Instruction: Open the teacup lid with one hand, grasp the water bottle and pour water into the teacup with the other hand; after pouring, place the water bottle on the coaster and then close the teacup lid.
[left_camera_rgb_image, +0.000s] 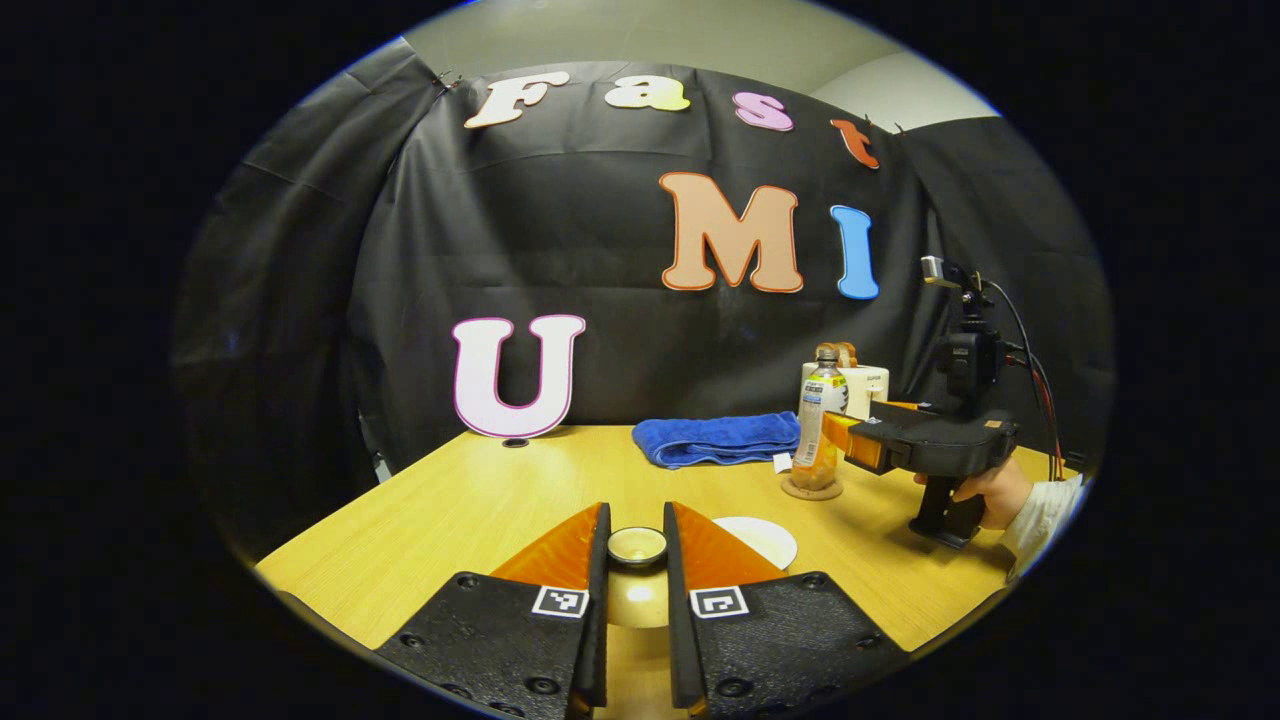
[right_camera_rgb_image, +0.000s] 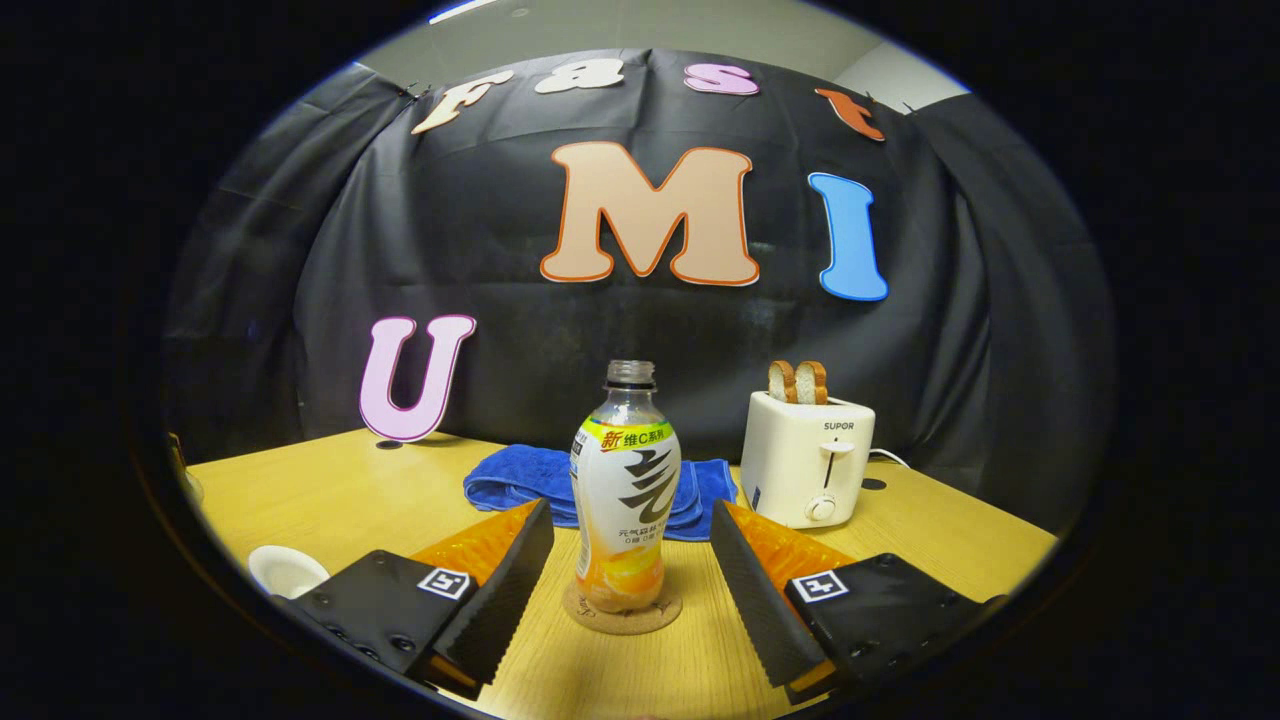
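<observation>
Left tool (left_camera_rgb_image: 636, 560) held low and level, pinching the round tan teacup lid's knob (left_camera_rgb_image: 637, 546). Right tool (right_camera_rgb_image: 630, 560) spread wide — the uncapped clear plastic water bottle (right_camera_rgb_image: 625, 500) stands between its fingers, untouched, on a round cork coaster (right_camera_rgb_image: 622, 612) on the wooden worktop (right_camera_rgb_image: 350, 490).

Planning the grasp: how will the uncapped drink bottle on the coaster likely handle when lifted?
The drink bottle is tall and narrow, so a push could tip it. Little liquid shows near the bottom: probably light. With no cap on, tilting may spill. The right gripper stands open around it.

Folded blue towel (right_camera_rgb_image: 600, 488) beside white toaster (right_camera_rgb_image: 806, 460) holding two bread slices (right_camera_rgb_image: 797, 382), wooden table (right_camera_rgb_image: 330, 490).
</observation>
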